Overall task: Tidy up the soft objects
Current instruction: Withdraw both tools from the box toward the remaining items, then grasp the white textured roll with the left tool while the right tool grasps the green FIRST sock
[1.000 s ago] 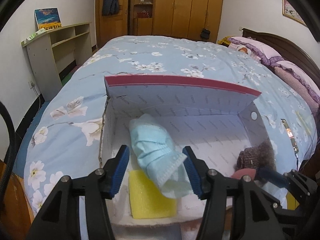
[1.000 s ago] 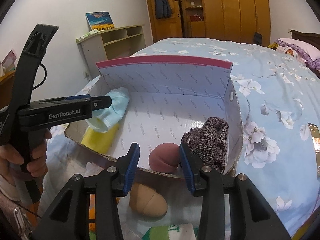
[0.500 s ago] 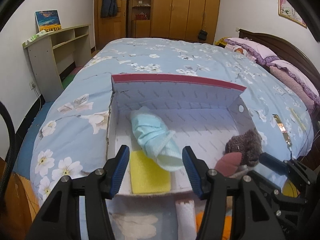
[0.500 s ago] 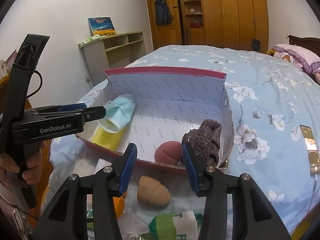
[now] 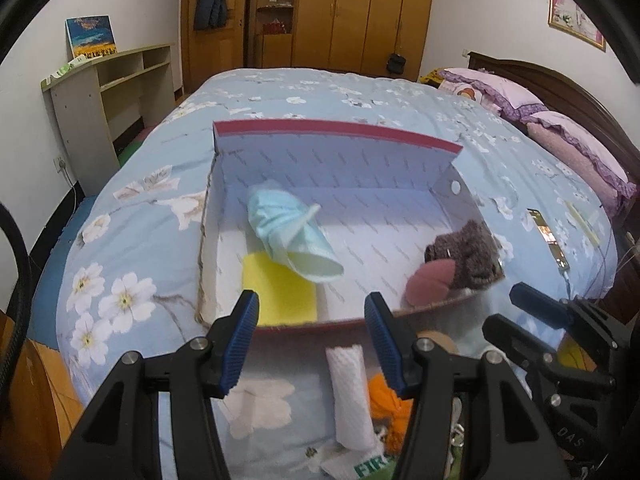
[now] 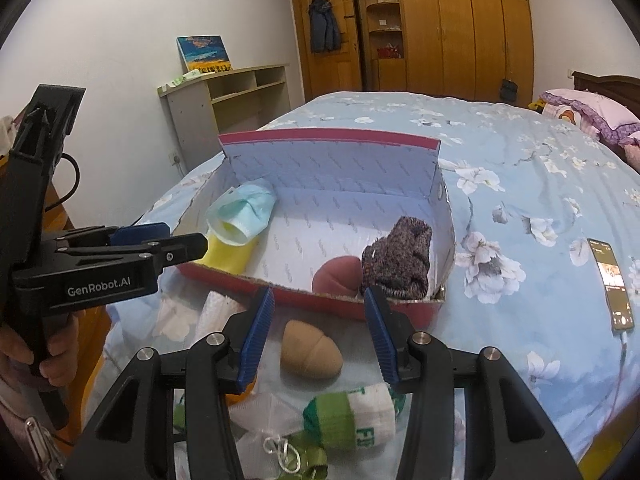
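- Right gripper (image 6: 318, 334): jaws wide apart, nothing held, above tan sponge egg (image 6: 310, 350) lying on bedspread (image 6: 520, 184) just outside box (image 6: 320, 300)
- Egg looks light, squashy; grip across its middle
- Left gripper (image 5: 312, 340): spread, empty

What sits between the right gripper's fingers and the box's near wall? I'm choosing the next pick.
In the right wrist view, only the tan egg-shaped sponge lies on the bedspread between the right gripper and the box.

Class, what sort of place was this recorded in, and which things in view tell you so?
A home bedroom: a bed with a blue floral quilt, purple frilled pillows against a dark wooden headboard, and tall wooden wardrobes along the far wall.
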`<control>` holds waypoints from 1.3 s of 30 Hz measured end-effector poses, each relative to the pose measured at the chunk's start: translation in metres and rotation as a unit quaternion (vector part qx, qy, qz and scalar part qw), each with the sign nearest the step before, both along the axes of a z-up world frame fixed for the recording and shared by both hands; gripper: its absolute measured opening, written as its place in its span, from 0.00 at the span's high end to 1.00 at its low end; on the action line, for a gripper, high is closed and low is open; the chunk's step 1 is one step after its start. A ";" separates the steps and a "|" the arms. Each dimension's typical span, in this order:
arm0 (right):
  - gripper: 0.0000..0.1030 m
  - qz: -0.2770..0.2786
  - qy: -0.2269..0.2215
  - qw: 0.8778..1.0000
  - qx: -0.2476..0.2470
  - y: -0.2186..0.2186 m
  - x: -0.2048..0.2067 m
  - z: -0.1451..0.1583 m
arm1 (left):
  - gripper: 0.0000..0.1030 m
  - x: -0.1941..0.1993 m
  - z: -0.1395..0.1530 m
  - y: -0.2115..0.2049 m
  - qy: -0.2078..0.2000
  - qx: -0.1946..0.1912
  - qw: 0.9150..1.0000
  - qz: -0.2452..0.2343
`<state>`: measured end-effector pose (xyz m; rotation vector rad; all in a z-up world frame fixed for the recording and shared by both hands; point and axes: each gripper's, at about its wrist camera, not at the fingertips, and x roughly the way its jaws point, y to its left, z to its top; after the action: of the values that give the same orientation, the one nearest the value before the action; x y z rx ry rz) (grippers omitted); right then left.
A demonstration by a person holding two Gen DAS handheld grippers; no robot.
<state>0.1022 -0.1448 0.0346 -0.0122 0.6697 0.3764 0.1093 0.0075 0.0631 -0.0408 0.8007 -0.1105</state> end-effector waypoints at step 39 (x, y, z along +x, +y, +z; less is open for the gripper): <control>0.53 -0.023 0.068 0.997 -0.012 -0.033 -0.051 -0.044 | 0.59 -0.014 -0.064 -0.018 0.078 -0.022 0.997 -0.005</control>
<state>0.0507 -0.1776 -0.0094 0.0066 0.8067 0.3280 0.0949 -0.0102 -0.0012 -0.0876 0.9554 -0.1361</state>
